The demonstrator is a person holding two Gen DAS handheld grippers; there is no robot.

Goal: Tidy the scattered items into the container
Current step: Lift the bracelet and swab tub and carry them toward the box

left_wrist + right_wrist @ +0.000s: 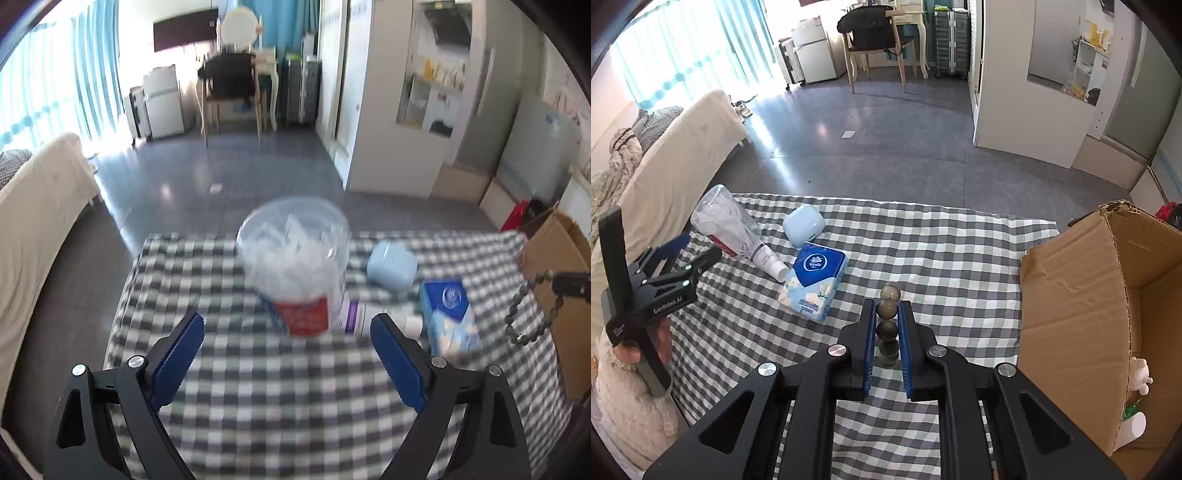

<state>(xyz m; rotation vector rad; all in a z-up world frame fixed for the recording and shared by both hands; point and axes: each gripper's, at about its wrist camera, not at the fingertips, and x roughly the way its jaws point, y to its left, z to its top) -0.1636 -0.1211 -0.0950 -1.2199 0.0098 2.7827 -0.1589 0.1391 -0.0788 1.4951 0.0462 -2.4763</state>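
Observation:
My right gripper [887, 308] is shut on a bead bracelet [888, 314] and holds it above the checkered cloth, left of the open cardboard box [1071, 314]. From the left wrist view the bracelet [528, 310] hangs at the right edge. My left gripper [288, 328] is open just short of a clear plastic tub [295, 258] with a red label, lying on its side. It shows in the right view [727, 221] with the left gripper [694, 251] beside it. A white tube [770, 264], a blue tissue pack [816, 280] and a pale blue case [804, 224] lie nearby.
The table is covered by a grey checkered cloth [942, 251]. The box stands at its right edge and holds a white item [1141, 373] and a white bottle [1132, 428]. A cream sofa [676, 155] runs along the left. Grey floor lies beyond.

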